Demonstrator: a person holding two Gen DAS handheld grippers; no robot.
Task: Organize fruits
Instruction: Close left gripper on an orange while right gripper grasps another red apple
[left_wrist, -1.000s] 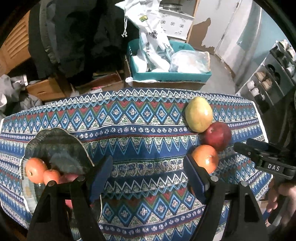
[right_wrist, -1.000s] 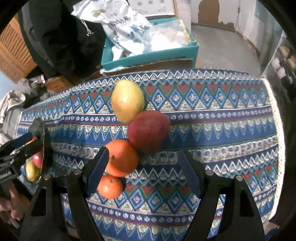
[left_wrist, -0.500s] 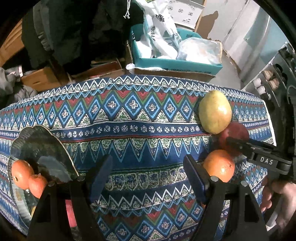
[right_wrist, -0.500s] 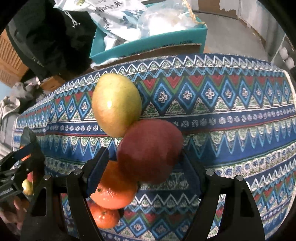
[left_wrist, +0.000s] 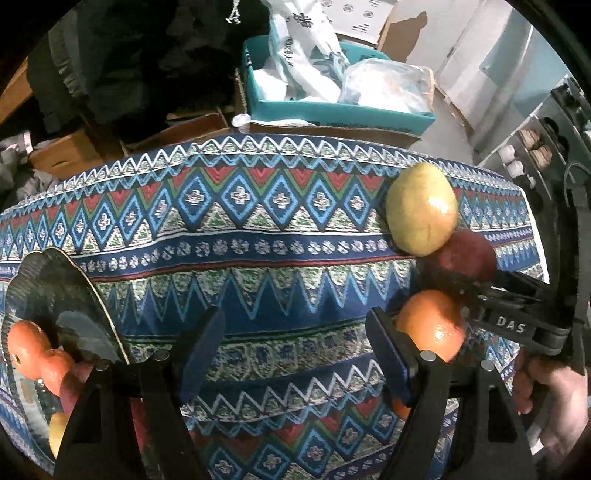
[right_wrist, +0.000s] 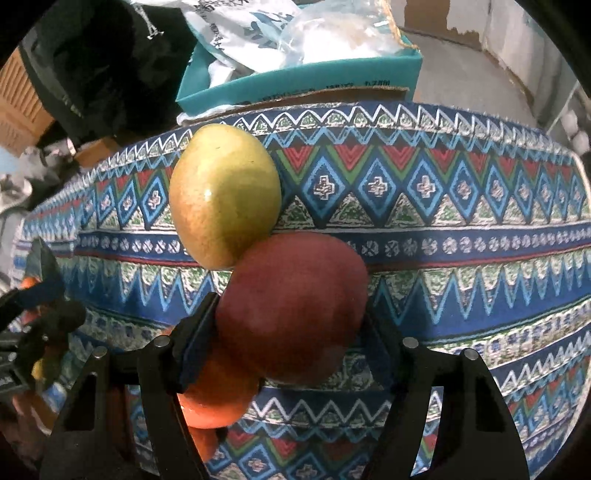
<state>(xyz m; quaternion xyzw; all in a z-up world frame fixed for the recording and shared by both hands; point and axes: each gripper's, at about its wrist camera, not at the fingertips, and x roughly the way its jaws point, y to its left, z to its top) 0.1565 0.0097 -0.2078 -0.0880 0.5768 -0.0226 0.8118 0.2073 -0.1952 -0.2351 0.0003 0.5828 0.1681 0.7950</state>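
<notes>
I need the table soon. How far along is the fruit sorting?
Done: several fruits lie on the dark plate. In hand: the right gripper is closing around the red fruit. Left: the yellow-green fruit and the orange wait on the cloth; the left gripper is empty.

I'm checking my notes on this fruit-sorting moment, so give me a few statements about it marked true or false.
1. The red fruit sits between the right hand-held gripper's closing fingers. True.
2. The left hand-held gripper holds an orange. False: nothing is between its fingers.
3. The yellow-green fruit touches the red fruit. True.
4. The dark plate has no fruit on it. False: oranges lie on it.
</notes>
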